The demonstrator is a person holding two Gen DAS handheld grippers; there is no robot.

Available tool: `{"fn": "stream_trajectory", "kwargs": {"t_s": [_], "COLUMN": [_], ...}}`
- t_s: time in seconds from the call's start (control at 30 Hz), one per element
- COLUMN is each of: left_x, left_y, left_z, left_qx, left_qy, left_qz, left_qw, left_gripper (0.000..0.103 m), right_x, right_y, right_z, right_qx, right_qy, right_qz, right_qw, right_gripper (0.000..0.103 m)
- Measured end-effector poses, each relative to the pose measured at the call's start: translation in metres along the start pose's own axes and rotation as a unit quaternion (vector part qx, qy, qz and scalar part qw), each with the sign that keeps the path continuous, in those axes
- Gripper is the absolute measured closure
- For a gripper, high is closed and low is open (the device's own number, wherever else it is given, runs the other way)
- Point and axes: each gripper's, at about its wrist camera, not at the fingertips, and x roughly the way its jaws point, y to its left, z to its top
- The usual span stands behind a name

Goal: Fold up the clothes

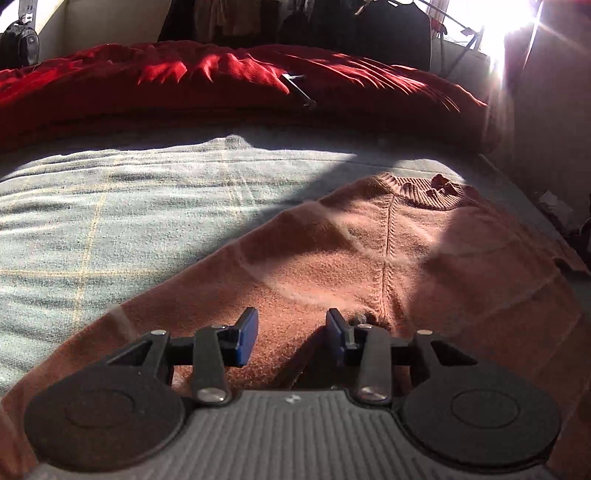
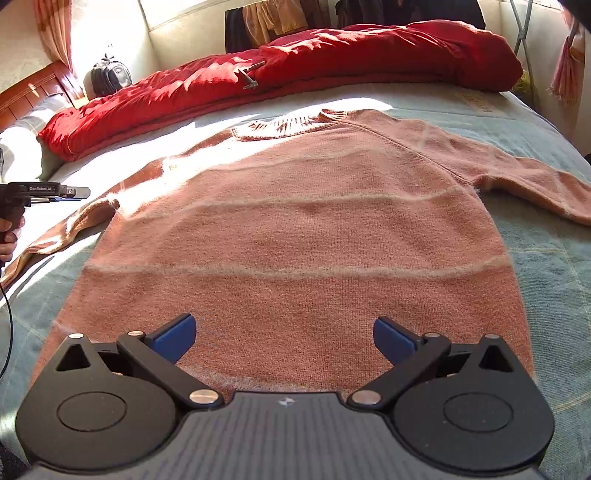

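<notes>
One sweater (image 2: pixel 295 236) lies flat on the bed (image 2: pixel 546 266), collar far, hem near, sleeves out sideways. The right tool (image 2: pixel 284 339) hovers wide over the hem; the left tool (image 1: pixel 291 332), part-open and empty, sits nearest the left sleeve (image 2: pixel 74 225).

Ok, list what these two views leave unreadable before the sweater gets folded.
- Sweater hem: right wrist view, hidden behind the right gripper.
- Right sleeve cuff: cut off by the frame edge.
- Left gripper: whether it touches the knit cannot be told.
- Window area: left wrist view, washed out by glare.
</notes>
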Motion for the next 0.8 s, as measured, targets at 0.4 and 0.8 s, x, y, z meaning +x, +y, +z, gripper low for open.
{"fn": "stream_trajectory", "kwargs": {"t_s": [0.4,0.8], "left_x": [-0.024,-0.012], "left_y": [-0.012,-0.008], "left_z": [0.003,-0.023], "left_qx": [0.020,-0.068], "left_qy": [-0.021,-0.001], "left_qz": [-0.011,-0.063], "left_qw": [0.9995,0.9957], "left_gripper": [0.063,0.059], "right_x": [0.005,0.028], "right_y": [-0.016,-0.003], "right_z": [-0.007,-0.005], "right_qx": [0.038,0.001], "right_qy": [0.004,0.030], "right_qz": [-0.005,-0.004], "right_qw": [0.999,1.000], "right_gripper": [0.000,0.000]}}
